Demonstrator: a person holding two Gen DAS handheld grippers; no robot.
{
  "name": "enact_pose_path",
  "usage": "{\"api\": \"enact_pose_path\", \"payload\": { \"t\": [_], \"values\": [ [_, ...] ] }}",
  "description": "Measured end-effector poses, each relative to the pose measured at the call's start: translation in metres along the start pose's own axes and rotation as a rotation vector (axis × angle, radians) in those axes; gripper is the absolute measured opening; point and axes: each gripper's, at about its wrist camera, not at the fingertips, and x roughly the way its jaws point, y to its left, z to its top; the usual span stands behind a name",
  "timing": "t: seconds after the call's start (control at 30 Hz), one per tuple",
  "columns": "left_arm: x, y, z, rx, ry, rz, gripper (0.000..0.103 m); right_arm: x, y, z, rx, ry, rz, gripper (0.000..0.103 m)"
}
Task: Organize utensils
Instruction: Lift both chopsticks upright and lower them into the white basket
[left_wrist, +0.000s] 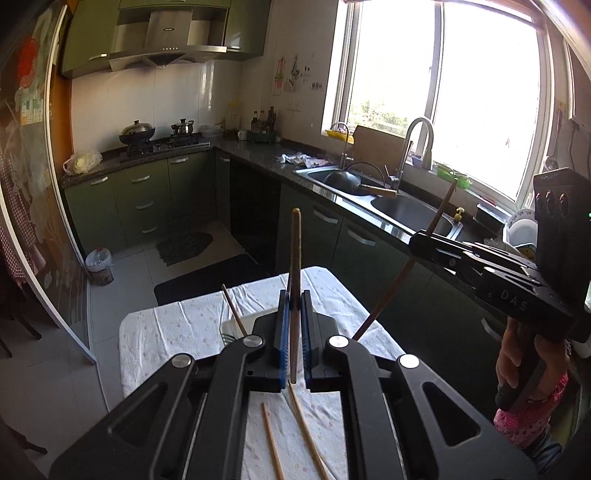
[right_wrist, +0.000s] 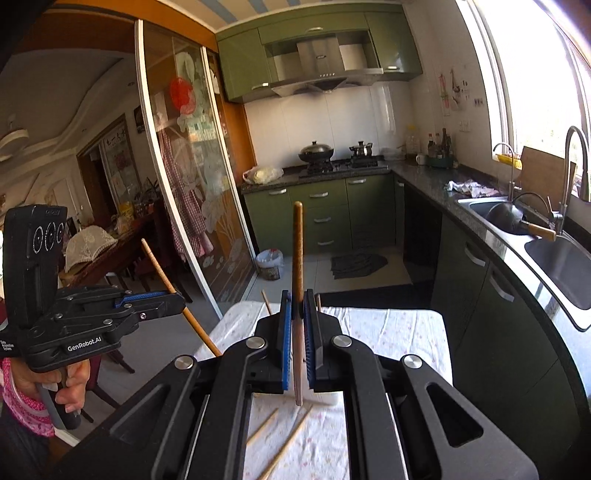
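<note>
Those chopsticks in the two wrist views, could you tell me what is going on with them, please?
A person is sorting chopsticks over a small cloth-covered table. The left tongs are shut on one chopstick, standing nearly upright above the table. The right tongs are shut on another chopstick, also upright. Loose chopsticks lie on the cloth below, and a white holder at the table's far side has one stick in it.

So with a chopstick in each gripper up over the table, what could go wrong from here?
1. Left gripper and right gripper each pinch one chopstick near its lower end, so the long upper part could pivot or slip.
2. The loose chopsticks on the tablecloth could roll or get knocked off.
</note>
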Motion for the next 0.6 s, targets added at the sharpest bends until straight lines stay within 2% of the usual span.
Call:
{"api": "enact_pose_path", "payload": {
  "t": [0.13, 0.2, 0.3, 0.43, 0.6],
  "values": [
    [0.007, 0.004, 0.024, 0.008, -0.080, 0.045, 0.006, 0.025, -0.005, 0.019, 0.030, -0.040, -0.013, 0.007],
    [0.020, 0.007, 0.026, 0.013, -0.078, 0.061, 0.006, 0.045, -0.007, 0.018, 0.033, -0.021, -0.021, 0.007],
    [0.047, 0.015, 0.020, -0.003, -0.025, 0.069, 0.006, 0.078, -0.014, 0.009, 0.046, 0.036, -0.033, 0.007],
    [0.084, 0.026, -0.001, -0.022, 0.064, 0.077, 0.006, 0.118, -0.020, -0.020, 0.042, 0.125, -0.058, 0.007],
    [0.111, 0.036, -0.025, -0.033, 0.138, 0.085, 0.006, 0.150, -0.026, -0.047, 0.029, 0.203, -0.071, 0.007]
  ]
}}
